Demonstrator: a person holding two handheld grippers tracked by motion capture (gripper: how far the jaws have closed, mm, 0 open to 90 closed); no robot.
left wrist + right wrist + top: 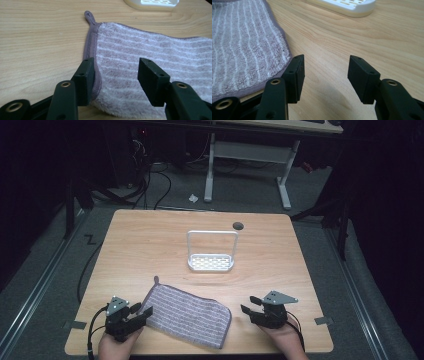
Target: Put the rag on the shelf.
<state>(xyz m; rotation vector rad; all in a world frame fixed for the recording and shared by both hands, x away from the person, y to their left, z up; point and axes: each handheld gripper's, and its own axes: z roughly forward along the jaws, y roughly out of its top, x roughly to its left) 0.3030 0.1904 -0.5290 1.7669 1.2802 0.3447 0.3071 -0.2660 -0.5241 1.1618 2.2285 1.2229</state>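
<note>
Towel [187, 315]: striped, purple-grey, lies flat on table [150, 245], lower centre of the high view, hanging loop [156, 280] at its upper-left corner. No folds or lifted edges seen.

L gripper [141, 311]: lower left of the high view, at towel's left edge. Jaws wide apart, nothing clamped. In the left gripper view the hemmed edge [93, 47] runs just beside the left jaw, pile lies between both jaws; pads not pressing.

R gripper [249, 305]: lower right of the high view, just beside towel's right end, apart from it. Jaws spread, over bare wood; right gripper view puts the towel at frame left.

Judgement: step in hand = taking hold of the towel. L should drop 1 jaw under the hem, pinch hem only, not the thick pile. R needs to shift toward the towel's end before closing.

White rack [211, 251]: centre of the high view, well apart from both.
</note>
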